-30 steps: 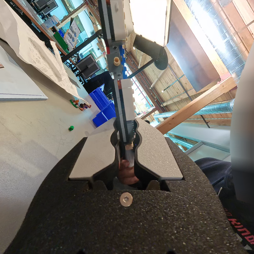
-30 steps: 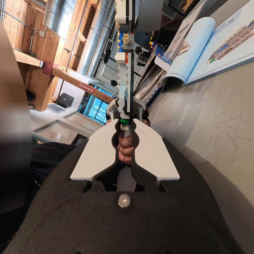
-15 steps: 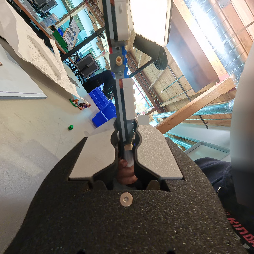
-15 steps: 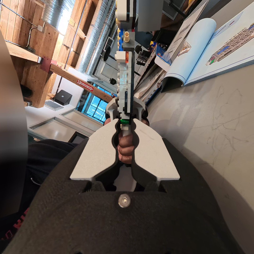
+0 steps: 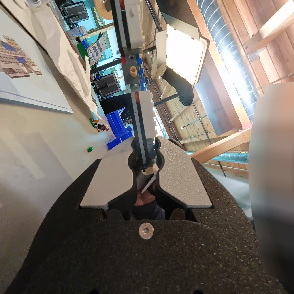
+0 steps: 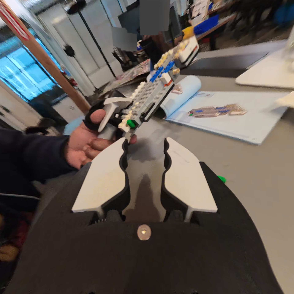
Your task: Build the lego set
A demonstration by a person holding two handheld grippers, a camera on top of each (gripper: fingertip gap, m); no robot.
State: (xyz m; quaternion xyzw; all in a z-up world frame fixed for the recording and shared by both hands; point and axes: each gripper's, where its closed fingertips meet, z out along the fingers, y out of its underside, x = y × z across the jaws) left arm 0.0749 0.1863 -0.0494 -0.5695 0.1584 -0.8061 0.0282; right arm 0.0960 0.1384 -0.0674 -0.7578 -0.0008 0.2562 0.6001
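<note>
The long brick model (image 5: 144, 120), built of grey, white, black and blue pieces, was clamped at its near end between the left tongs (image 5: 144, 152), both pads pressing on its flat sides, and it ran away from them toward the far side of the room. In the right wrist view the same model (image 6: 152, 95) hung in the air above the grey table (image 6: 238, 167), held at its lower end by the left tongs, with a hand (image 6: 84, 143) beside them (a green stud showed on that end). The right tongs (image 6: 145, 143) stood released, their pads spread with only bare table between them, just near of the model's end and not touching it. An open instruction booklet (image 6: 222, 120) lay on the table to the right of the model. A small green piece (image 6: 222, 179) sat on the table by the right finger of the right tongs. In the left wrist view another green stud (image 5: 90, 149) lay on the table to the left, with small figures (image 5: 99, 125) and blue bins (image 5: 118, 127) farther off.
</note>
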